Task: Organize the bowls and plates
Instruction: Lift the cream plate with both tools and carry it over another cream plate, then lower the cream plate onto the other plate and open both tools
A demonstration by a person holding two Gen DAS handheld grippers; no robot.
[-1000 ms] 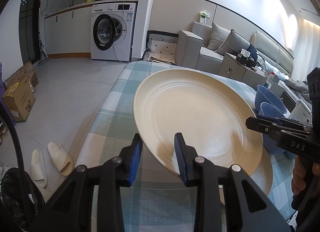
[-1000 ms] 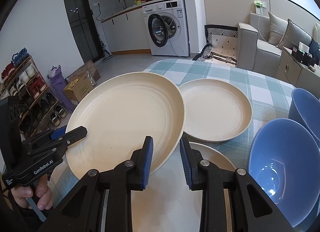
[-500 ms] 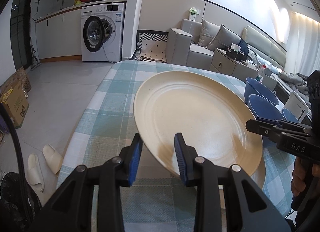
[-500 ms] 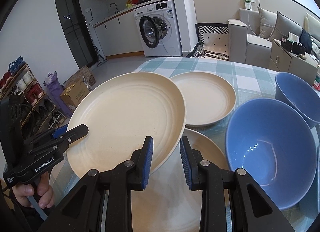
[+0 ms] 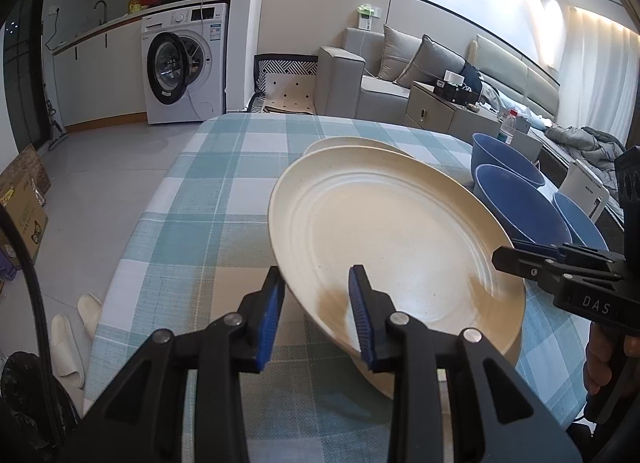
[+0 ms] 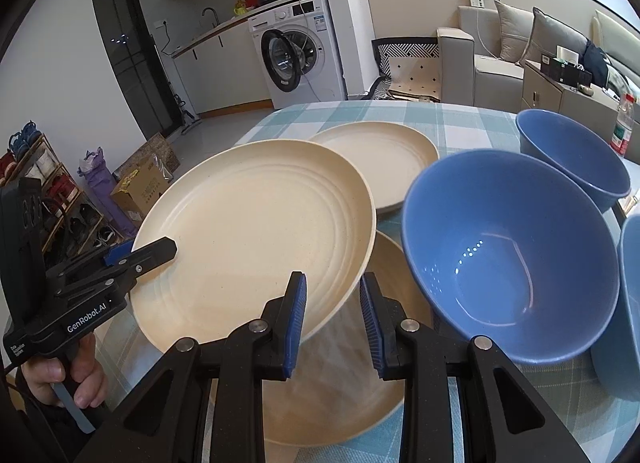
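At the left, the left gripper (image 5: 316,311) is closed tight on the near left rim of a cream plate (image 6: 256,239), and the plate is held clear of the checked tablecloth (image 5: 208,191). At the plate's right rim the right gripper (image 6: 332,319) is clamped just as tightly, so the plate is carried between both hands, tilted slightly. Directly below it, toward the near right, a second cream plate (image 6: 360,403) lies flat on the cloth; a third plate (image 6: 384,159) rests farther away, partly hidden behind the held one. To the right, three blue bowls are seen, the nearest bowl (image 6: 508,259) just beside the right gripper. The lower plate is judged the likely stacking spot: it lies beneath and slightly right of the held plate, nearer the right hand.
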